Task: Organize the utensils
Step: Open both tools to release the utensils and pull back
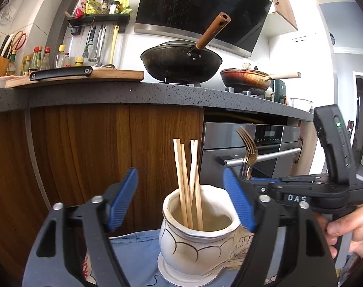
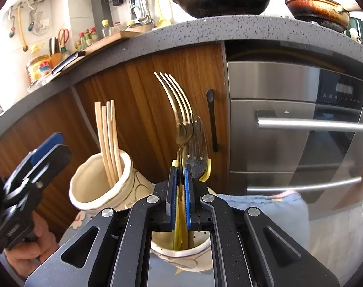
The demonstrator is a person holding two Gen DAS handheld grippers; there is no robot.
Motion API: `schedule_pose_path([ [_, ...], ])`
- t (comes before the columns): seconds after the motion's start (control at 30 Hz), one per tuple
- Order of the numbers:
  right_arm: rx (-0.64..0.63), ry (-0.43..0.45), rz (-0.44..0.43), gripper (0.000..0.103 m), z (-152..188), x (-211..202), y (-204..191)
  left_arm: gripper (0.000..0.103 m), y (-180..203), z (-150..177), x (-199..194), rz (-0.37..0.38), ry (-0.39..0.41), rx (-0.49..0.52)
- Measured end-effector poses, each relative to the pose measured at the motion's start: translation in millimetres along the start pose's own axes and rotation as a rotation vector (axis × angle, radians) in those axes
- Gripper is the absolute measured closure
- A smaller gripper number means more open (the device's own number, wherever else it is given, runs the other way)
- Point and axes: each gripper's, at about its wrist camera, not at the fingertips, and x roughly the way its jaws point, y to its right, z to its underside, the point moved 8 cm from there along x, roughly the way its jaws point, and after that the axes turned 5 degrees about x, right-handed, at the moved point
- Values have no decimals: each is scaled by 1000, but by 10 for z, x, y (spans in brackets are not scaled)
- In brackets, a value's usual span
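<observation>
The grey stone counter (image 1: 133,93) carried a black wok (image 1: 181,64). Below it, a white ceramic jar (image 1: 195,234) stood on a blue cloth (image 1: 133,239), holding 4 wooden chopsticks (image 1: 188,184). The left gripper (image 1: 181,201) stood released, jaws wide on either side of that jar. Right of the jar, the right gripper (image 2: 180,184) was clenched on gold forks (image 2: 181,119) standing in a 2nd jar (image 2: 181,253).

The pale wooden chopsticks (image 1: 188,184) look dry and matt. They stand in a shiny white pot with gold lines (image 1: 193,246). The gold metal forks (image 2: 181,119) gleam. Ribbed blue rubber pads (image 1: 124,198) sit on matt black plastic. The soft blue cloth (image 2: 277,208) looks wrinkly. The steel oven door (image 2: 289,124) looks brushed.
</observation>
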Motion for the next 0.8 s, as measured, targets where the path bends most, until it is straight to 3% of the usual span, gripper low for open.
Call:
schedule_pose_path([
  [0.47,-14,-3,16,66,132,-165,40,20,-54,31,-113,-6,-13,7],
  [0.6,-26,-2,15,50,194,-256,38,14,-29,58,-165,-7,-20,24],
  [0.8,-64,2,24,36,308,-408,32,6,-24,106,-274,-5,-38,33],
])
